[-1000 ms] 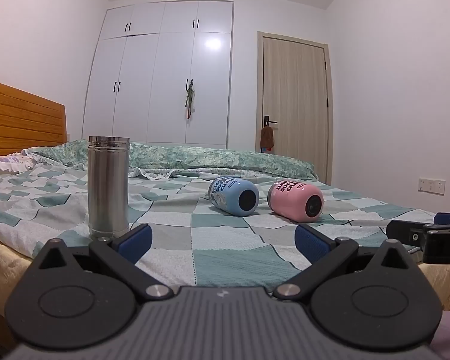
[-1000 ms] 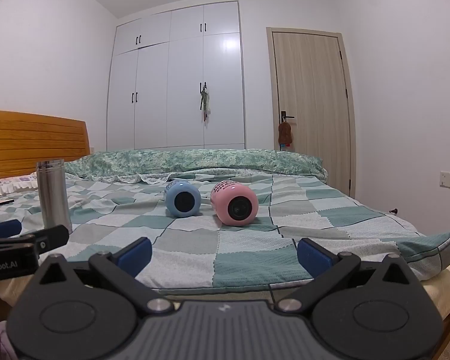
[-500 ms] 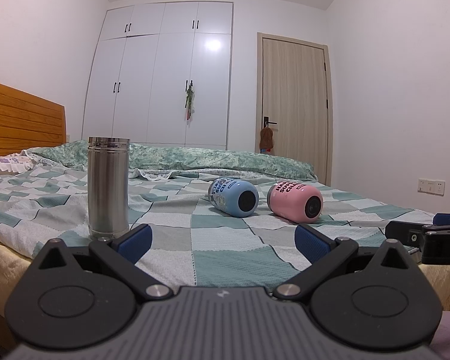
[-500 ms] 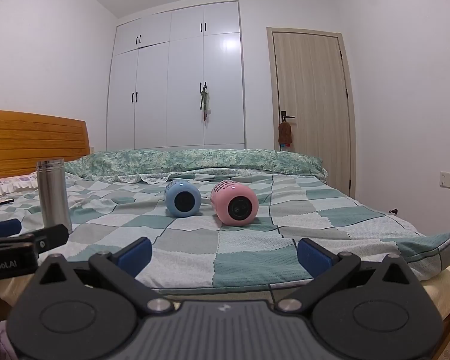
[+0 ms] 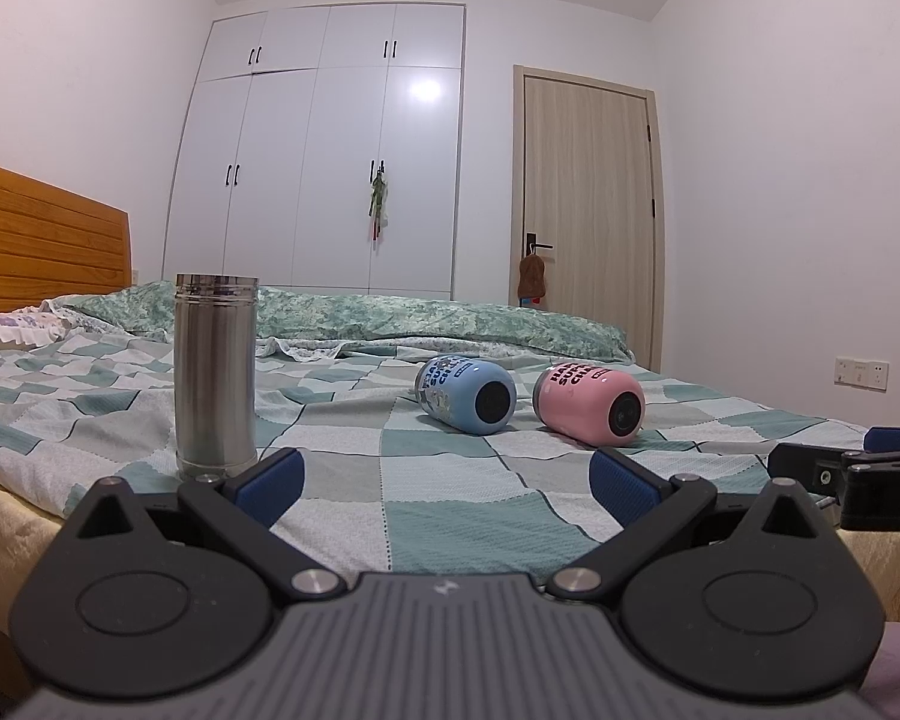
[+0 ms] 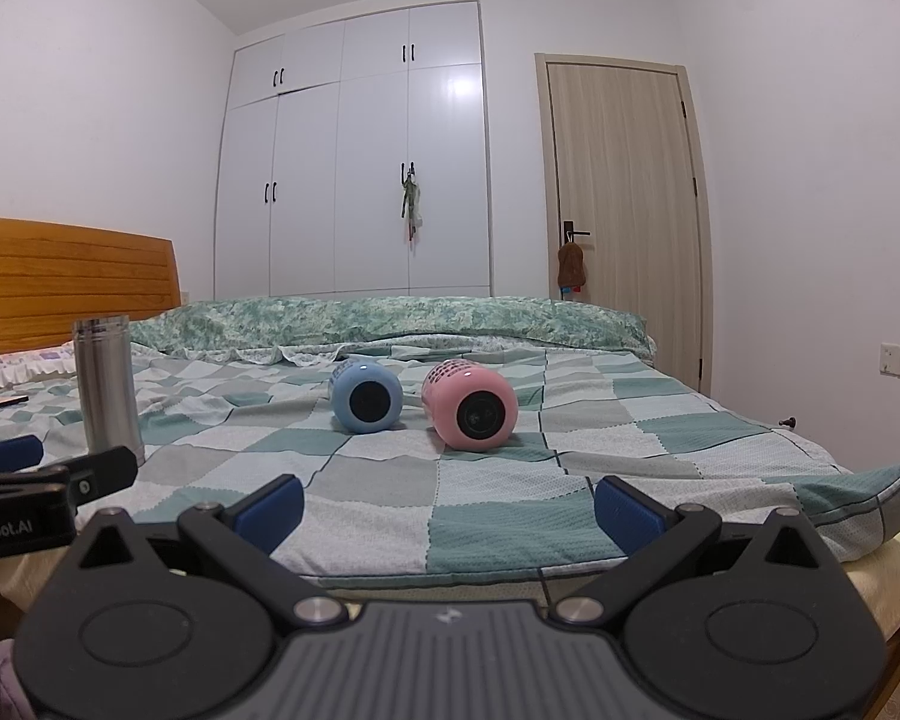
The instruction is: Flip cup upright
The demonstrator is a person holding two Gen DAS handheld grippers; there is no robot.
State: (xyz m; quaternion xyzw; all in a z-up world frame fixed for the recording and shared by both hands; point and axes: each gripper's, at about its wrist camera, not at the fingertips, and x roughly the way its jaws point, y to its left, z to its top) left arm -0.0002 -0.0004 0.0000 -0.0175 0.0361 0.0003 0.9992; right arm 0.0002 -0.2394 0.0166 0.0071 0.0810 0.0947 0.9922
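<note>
Lying sideways, blue cup (image 5: 467, 394) and pink cup (image 6: 470, 404) well beyond both wide-open, empty claws

Checkered bed (image 5: 450, 516), upright steel flask (image 5: 215, 375), blue cup (image 5: 467, 395), pink cup (image 5: 589, 401) lying

Right gripper (image 6: 447, 501) low at the bed's near edge, blue pads spread wide with nothing between; blue cup (image 6: 366, 396) and pink cup (image 6: 471, 405) lying on their sides on the checked bedspread (image 6: 390, 480), close together; steel flask (image 6: 107, 387) upright at left; left gripper (image 6: 6, 468) at frame's left edge.
</note>
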